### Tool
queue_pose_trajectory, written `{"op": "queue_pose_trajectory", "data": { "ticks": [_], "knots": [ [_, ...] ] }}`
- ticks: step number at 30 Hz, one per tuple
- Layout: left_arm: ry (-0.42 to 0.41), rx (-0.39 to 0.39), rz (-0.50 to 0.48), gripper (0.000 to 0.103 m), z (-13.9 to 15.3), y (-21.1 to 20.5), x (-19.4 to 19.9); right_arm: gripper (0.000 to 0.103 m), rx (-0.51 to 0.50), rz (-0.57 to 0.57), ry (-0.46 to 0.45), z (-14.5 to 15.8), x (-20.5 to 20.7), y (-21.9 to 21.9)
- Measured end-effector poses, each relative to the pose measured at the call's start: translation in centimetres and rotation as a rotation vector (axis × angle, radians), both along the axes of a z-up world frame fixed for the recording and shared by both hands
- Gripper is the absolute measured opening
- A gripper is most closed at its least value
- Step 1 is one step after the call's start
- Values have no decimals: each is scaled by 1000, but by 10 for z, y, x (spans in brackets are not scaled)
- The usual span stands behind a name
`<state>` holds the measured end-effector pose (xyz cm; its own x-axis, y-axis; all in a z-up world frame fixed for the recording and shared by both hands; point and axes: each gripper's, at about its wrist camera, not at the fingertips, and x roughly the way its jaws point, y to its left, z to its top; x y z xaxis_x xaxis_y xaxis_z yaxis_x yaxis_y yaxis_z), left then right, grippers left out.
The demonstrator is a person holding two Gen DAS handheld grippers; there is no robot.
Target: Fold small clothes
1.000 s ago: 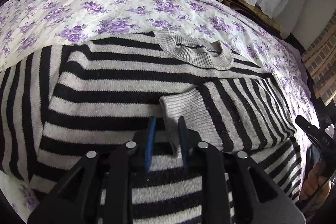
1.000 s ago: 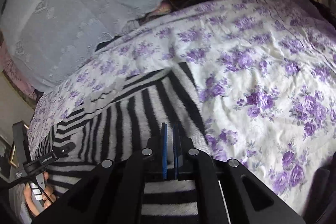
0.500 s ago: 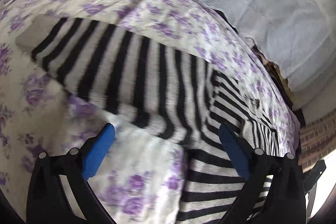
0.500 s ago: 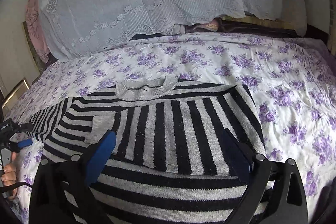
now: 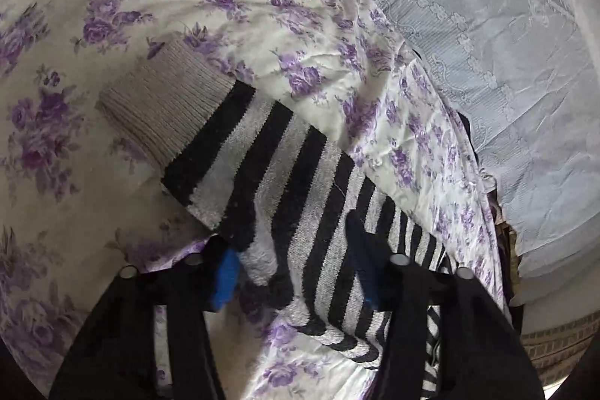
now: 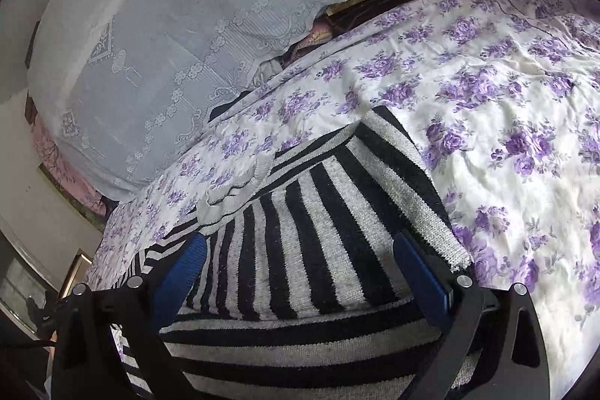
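Left gripper [image 5: 296,263] swung over to outstretched sleeve [image 5: 262,182] on floral bed [image 5: 262,25]; jaws just closed, now clenched on it. Right gripper [image 6: 300,272] let go, jaws spread above striped sweater [image 6: 318,231]. Second sleeve fold next, likely

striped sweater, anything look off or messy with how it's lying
Nothing damaged. The striped sweater has one sleeve folded across its body, but the other sleeve sticks out sideways onto the floral sheet, grey cuff at its far end. The left tongs have just been closing around that sleeve.
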<state>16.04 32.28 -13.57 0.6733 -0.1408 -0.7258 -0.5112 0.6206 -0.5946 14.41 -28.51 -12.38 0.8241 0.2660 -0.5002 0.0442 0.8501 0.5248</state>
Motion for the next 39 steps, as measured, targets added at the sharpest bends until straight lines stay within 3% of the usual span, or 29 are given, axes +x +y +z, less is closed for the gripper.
{"op": "queue_pose_trajectory", "data": {
  "ticks": [2,9,12,16,20,21,24,33,38,39],
  "knots": [
    [0,15,-22,19,4,-1,-1,100,-4,-2,-6,1,-2,0],
    [-26,147,-84,15,39,-22,-2,100,-58,-5,-25,22,-7,-11],
    [-55,251,-163,15,66,-55,2,100,-81,-6,-22,27,-5,-20],
    [-100,374,-281,15,97,-111,9,100,6,-5,-43,17,-4,-32],
    [-132,446,-384,15,114,-166,18,100,23,9,-11,7,2,-34],
    [-123,422,-391,15,117,-179,19,100,32,10,-14,7,2,-35],
    [-139,460,-462,15,123,-220,26,100,52,11,-19,7,1,-38],
    [-146,532,-682,15,100,-331,35,100,100,-5,-18,6,2,-48],
    [-65,572,-829,17,48,-380,38,100,96,-1,-10,4,5,-48],
    [-46,582,-849,25,38,-386,38,100,93,1,-10,4,5,-47]
  ]
}}
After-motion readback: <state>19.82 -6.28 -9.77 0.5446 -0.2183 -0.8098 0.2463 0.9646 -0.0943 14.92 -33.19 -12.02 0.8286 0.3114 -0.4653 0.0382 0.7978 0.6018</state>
